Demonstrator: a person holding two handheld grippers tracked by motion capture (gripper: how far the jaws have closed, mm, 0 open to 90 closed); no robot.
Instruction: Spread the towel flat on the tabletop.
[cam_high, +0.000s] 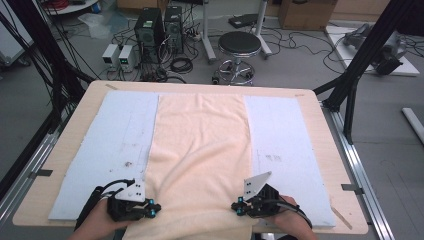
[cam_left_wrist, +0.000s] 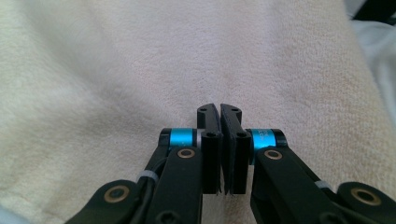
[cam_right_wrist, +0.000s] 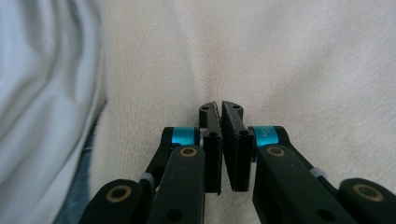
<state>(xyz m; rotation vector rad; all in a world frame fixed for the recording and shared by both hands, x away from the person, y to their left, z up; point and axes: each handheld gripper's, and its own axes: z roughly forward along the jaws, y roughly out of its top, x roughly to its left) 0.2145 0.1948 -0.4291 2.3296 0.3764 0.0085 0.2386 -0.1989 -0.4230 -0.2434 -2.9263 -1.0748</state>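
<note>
From the high view I am looking at a cream towel (cam_high: 200, 150) lying lengthwise down the middle of the table (cam_high: 320, 125), over a pale blue sheet (cam_high: 115, 145) that is showing on either side of it. The towel's near end is bunching at six o'clock, between my two tools. The left gripper (cam_high: 154, 209) is sitting at about seven o'clock, its tip touching the towel's near left edge; the right gripper (cam_high: 236, 207) is sitting at about five o'clock, tip at the near right edge. Beyond the table, at twelve o'clock, a round stool (cam_high: 239, 45) is standing on the floor.

The left gripper view is giving me what the high view cannot: the left gripper (cam_left_wrist: 219, 112) has its jaws pressed together, with nothing visibly pinched between them, and towel pile running behind them.

The right gripper view is showing the right gripper (cam_right_wrist: 219, 108) likewise closed, nothing visible between its pads, with white rumpled cloth (cam_right_wrist: 42, 93) at nine o'clock.
</note>
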